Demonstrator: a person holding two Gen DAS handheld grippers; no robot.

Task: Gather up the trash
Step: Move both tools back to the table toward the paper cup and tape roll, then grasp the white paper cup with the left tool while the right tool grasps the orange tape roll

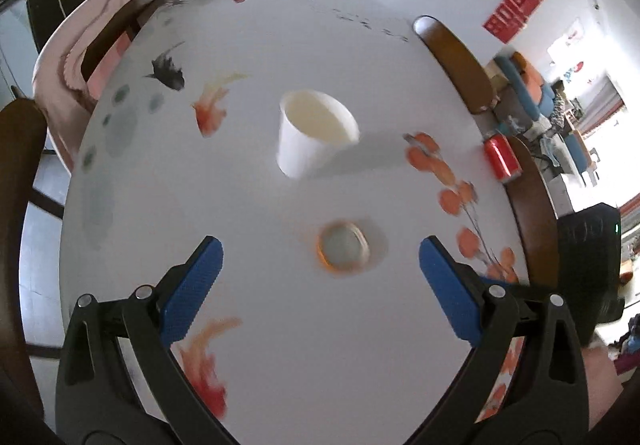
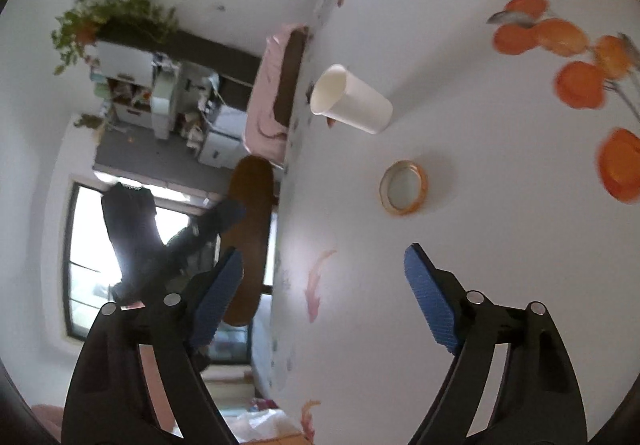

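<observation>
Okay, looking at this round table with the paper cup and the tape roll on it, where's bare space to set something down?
Bare tabletop lies on the near side of the tape roll, between the open left gripper and the open right gripper. More room sits beyond the paper cup. Tightest is the rim by the red can.

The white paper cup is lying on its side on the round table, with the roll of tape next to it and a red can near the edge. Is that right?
Not quite. The white paper cup stands upright with its open mouth up, as the left wrist view shows. The rest holds: the roll of tape lies near it on the round table, and the red can sits near the edge.
</observation>
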